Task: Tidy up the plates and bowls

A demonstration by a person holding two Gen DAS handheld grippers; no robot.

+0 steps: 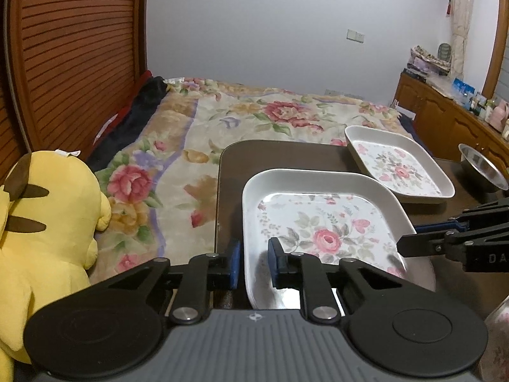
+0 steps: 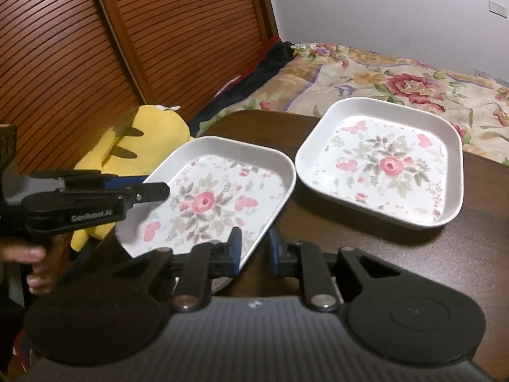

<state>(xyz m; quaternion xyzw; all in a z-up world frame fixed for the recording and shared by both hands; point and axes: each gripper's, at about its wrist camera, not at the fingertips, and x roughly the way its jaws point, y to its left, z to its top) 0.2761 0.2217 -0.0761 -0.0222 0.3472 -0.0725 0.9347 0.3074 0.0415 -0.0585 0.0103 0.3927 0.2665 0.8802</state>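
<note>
**Near plate gripped on both sides, stacking not yet done**

The left tool (image 1: 253, 262) straddles the left rim of the near square white plate with a rose-and-butterfly print (image 1: 321, 222), one blue pad outside the wall and one inside. The pads sit close to the rim, and the grip looks closed on it. The right tool (image 2: 254, 248) straddles the opposite rim of the same plate in the same way, so the plate appears held from both sides. Its near edge seems raised off the dark brown surface (image 2: 397, 254), though how far is hard to tell.

A second, matching floral square plate (image 2: 380, 162) rests flat on the surface just beyond the held one, their rims almost meeting. A round steel bowl (image 1: 483, 167) stands farther right, apart from both plates.

By this showing the task is at an early stage: nothing is stacked. What is left, most likely, is to set the held plate onto its twin and then deal with the bowl.
</note>
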